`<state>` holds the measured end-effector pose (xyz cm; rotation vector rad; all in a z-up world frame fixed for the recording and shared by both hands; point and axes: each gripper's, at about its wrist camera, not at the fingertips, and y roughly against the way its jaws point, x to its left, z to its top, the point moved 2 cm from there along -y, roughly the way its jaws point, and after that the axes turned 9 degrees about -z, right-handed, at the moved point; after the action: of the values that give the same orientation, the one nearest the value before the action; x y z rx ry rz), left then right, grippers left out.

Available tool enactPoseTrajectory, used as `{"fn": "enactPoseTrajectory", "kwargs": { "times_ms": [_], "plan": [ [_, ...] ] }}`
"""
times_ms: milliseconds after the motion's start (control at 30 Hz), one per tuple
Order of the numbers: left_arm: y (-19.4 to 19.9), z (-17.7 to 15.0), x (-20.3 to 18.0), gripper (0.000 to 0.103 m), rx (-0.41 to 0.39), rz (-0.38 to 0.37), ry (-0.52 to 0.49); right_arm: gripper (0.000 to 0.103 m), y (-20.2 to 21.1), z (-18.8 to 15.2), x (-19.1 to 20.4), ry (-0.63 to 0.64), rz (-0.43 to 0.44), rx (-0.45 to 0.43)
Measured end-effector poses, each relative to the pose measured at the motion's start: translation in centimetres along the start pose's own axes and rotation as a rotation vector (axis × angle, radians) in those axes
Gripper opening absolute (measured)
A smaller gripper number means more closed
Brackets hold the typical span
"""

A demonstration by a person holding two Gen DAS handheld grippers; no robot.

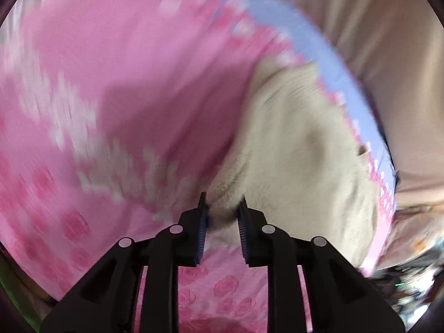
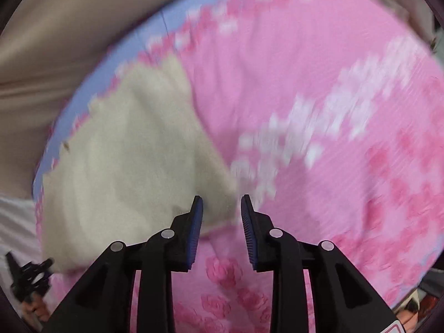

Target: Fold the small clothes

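Two black hand-held grippers work low over the bed. Left gripper [image 1: 222, 208]: blue pads pinch a bunched edge of the cream fleecy small garment [image 1: 299, 149]. Right gripper [image 2: 222, 205]: jaws parted, straddling the opposite corner, not closed on it. Garment lies on the pink rose-print blanket [image 1: 111, 69], near its lilac border [image 1: 319, 44] (frames blurred). Judgement: close right squarely on the corner before lifting.

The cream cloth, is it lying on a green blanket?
No, the cream cloth lies on a pink blanket patterned with roses and white shapes.
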<state>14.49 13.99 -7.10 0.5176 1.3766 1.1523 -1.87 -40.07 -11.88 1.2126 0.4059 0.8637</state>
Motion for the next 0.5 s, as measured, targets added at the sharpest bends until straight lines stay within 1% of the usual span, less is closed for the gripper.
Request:
{"fn": "enactPoseTrajectory", "kwargs": {
  "times_ms": [33,67,100,167,233,267,333,367,400,433,467,500],
  "plan": [
    [1.3,0.7,-2.0,0.023,-0.062,0.035,-0.083,0.030,2.1,0.9,1.3,0.058,0.000,-0.091],
    [2.0,1.2,-3.7,0.033,-0.109,0.055,-0.146,0.030,3.2,1.8,3.2,0.132,0.015,-0.138],
    [2.3,1.7,-5.5,0.045,-0.145,0.056,-0.199,0.028,3.6,2.5,4.6,0.182,0.034,-0.144],
    [1.7,2.5,-8.1,0.053,-0.163,0.033,-0.277,0.028,3.4,3.4,9.6,0.294,0.130,-0.112],
    [-1.4,2.8,-11.1,0.053,-0.118,0.015,-0.351,0.027,2.1,3.2,14.0,0.363,0.218,-0.054],
    [-3.0,3.0,-12.0,0.053,-0.100,0.023,-0.365,0.027,1.1,2.7,16.7,0.408,0.240,-0.027],
    [-7.7,2.8,-12.4,0.053,-0.020,0.082,-0.384,0.027,-0.8,1.5,20.7,0.489,0.248,-0.006],
    [-9.4,2.7,-12.0,0.053,0.012,0.103,-0.376,0.024,-2.7,0.7,22.7,0.553,0.236,0.025],
    [-11.6,2.6,-11.3,0.053,0.069,0.145,-0.364,0.021,-4.2,-0.1,23.8,0.597,0.198,0.045],
    [-12.4,2.6,-10.6,0.053,0.090,0.167,-0.350,0.010,-5.6,-0.1,24.1,0.634,0.142,0.039],
    [-12.5,2.6,-10.3,0.054,0.083,0.156,-0.344,0.007,-6.4,0.4,23.7,0.652,0.081,0.011],
    [-12.2,2.7,-10.3,0.054,0.070,0.146,-0.343,0.003,-6.5,1.2,22.9,0.622,0.078,0.004]
  ]
}}
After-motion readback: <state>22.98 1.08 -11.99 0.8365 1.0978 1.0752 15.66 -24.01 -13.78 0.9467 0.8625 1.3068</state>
